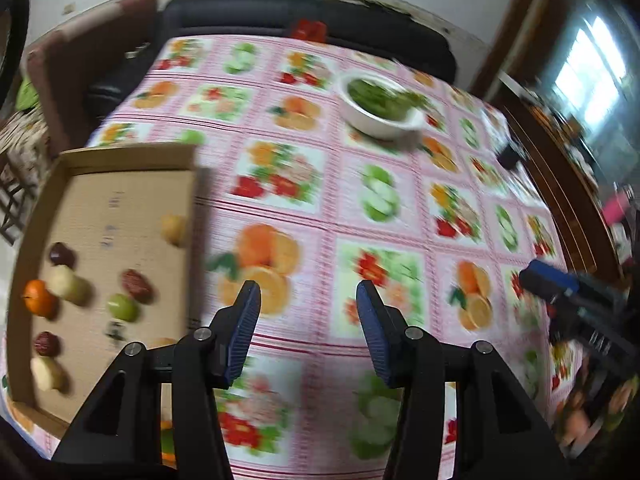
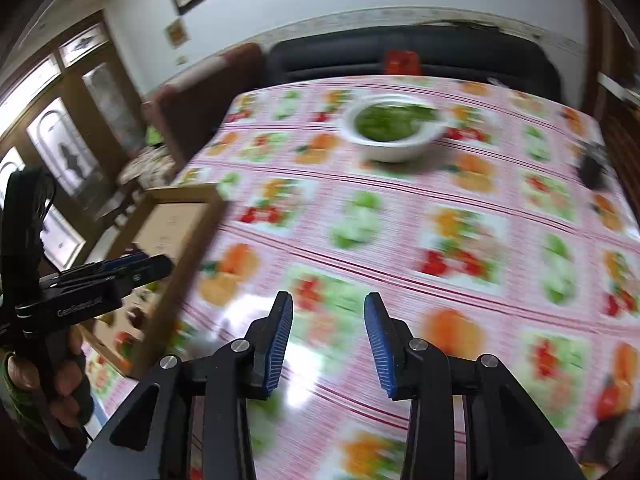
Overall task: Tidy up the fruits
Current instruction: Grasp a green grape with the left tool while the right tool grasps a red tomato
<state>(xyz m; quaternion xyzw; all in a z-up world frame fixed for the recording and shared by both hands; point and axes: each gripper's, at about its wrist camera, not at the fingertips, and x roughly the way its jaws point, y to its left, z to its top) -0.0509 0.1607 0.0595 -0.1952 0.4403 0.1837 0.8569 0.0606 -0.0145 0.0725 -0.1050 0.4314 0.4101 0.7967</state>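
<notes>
Both views are smeared by motion blur. The fruit prints on your pink checked plastic cloth over the worktop run into streaks. The shallow brown cardboard tray is cut off at the lower left edge, and your left gripper's black frame hides its near corner. The small fruits in it are too soft to name for sure. The white round bowl holds something green, too blurred to tell what. In the right view, your hand is half cut off.
</notes>
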